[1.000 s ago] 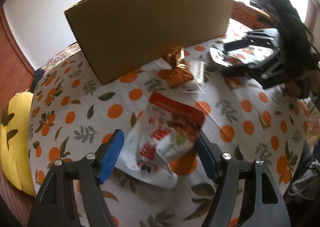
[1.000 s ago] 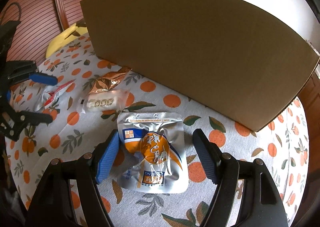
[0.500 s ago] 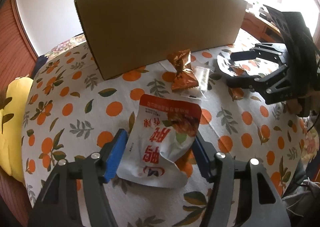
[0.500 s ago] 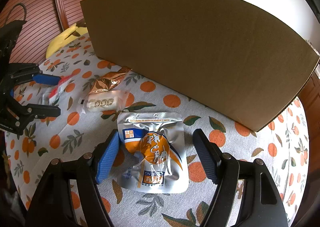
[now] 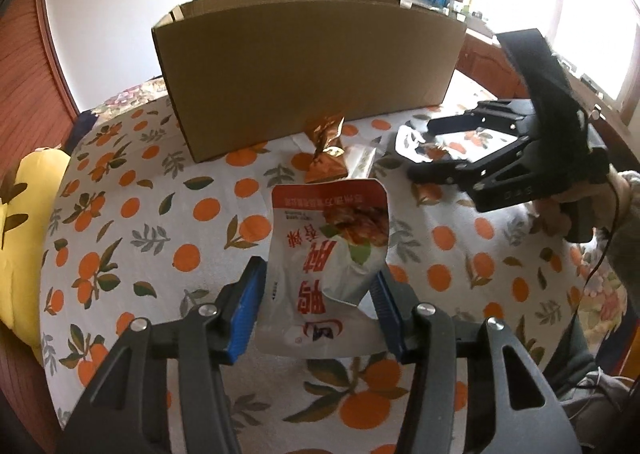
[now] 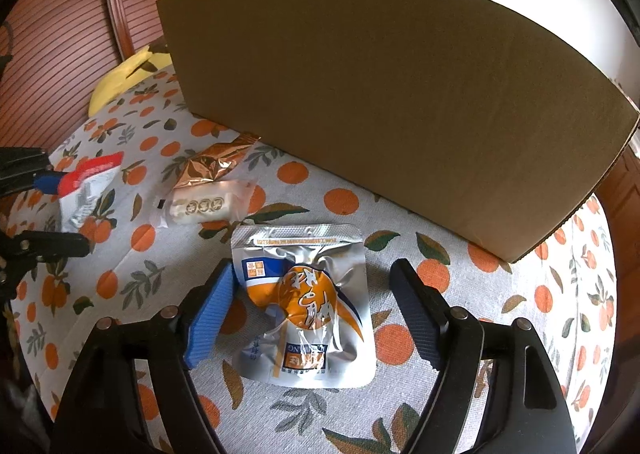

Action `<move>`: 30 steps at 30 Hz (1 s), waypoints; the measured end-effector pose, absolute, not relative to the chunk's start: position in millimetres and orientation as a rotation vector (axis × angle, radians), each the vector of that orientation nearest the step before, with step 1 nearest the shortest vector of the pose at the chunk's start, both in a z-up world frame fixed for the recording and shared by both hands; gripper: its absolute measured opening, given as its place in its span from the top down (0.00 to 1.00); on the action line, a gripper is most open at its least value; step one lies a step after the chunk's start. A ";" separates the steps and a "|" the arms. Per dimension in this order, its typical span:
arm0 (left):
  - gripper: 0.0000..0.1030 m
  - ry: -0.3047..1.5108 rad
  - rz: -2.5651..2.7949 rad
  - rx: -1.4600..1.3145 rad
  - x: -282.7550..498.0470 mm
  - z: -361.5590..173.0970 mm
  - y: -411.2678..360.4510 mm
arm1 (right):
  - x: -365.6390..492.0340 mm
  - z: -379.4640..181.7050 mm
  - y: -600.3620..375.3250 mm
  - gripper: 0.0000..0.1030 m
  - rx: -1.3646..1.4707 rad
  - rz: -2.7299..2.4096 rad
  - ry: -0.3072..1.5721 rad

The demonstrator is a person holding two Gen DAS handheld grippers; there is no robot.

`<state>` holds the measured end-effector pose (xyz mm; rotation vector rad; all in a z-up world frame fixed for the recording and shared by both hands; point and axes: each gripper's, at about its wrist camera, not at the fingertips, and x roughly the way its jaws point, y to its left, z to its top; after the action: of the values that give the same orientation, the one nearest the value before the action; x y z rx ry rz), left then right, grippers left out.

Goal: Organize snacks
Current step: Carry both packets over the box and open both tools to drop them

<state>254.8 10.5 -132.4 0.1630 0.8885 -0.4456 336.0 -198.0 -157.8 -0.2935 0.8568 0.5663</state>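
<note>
Left tongs (image 5: 318, 308) pinch the white-and-red snack pouch (image 5: 326, 254), lifted off the orange-print tabletop (image 5: 132, 238) before the cardboard box (image 5: 308, 70). Right tongs (image 6: 312, 312) — spread wide — straddle the silver pouch (image 6: 308, 302) lying flat.

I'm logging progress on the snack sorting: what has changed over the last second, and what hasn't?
The left hand-held gripper closed on the red-and-white snack pouch and lifted it off the table, toward the cardboard box, whose open top now shows. The right hand-held gripper stayed open around the silver pouch, which still lies flat on the tablecloth. The gold wrapper and clear packet did not move.
</note>
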 end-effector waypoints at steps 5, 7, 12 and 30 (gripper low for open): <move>0.49 0.864 -0.437 0.150 250.4 -124.3 7.3 | 335.5 -157.7 -198.7 0.22 -0.297 0.563 0.854; 0.49 0.856 -0.431 0.144 248.2 -120.4 7.8 | 335.5 -157.3 -199.4 0.28 -0.296 0.567 0.852; 0.49 0.835 -0.436 0.130 244.1 -113.4 9.6 | 327.5 -153.7 -199.2 0.59 -0.291 0.575 0.849; 0.49 0.772 -0.428 0.130 231.8 -91.5 7.5 | 285.7 -108.5 -200.7 0.64 -0.254 0.567 0.731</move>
<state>231.8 7.5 -91.5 0.1297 0.7720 -0.4277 285.7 -200.7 -108.5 -0.2535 0.7306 0.5667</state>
